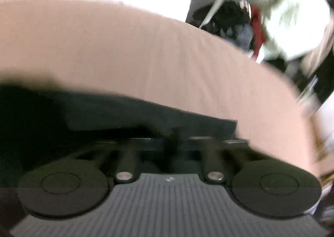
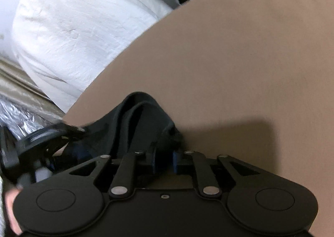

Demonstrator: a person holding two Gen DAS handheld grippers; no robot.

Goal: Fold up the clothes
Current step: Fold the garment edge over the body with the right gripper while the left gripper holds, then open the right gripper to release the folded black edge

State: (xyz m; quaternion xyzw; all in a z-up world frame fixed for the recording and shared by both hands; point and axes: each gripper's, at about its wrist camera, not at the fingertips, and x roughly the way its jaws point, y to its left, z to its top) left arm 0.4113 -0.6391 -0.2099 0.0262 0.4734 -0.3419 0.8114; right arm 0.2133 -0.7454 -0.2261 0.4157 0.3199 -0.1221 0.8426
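A dark, nearly black garment (image 1: 146, 113) lies on a tan cloth-covered surface (image 1: 125, 49). In the blurred left wrist view my left gripper (image 1: 172, 140) has its fingers together at the garment's near edge, with dark fabric bunched at the tips. In the right wrist view my right gripper (image 2: 165, 153) is shut on the garment (image 2: 142, 124), whose fold rises in a hump just ahead of the blue pads (image 2: 154, 161). The left gripper (image 2: 68, 130) shows at the left, at the garment's other end.
Beyond the tan surface (image 2: 250, 49) lies a white crumpled sheet (image 2: 73, 28), with silvery plastic (image 2: 18, 111) below it. A person's hand (image 2: 10, 205) shows at the lower left. Past the surface's far edge sit dark and red clothes (image 1: 240, 26) and a white bundle (image 1: 292, 21).
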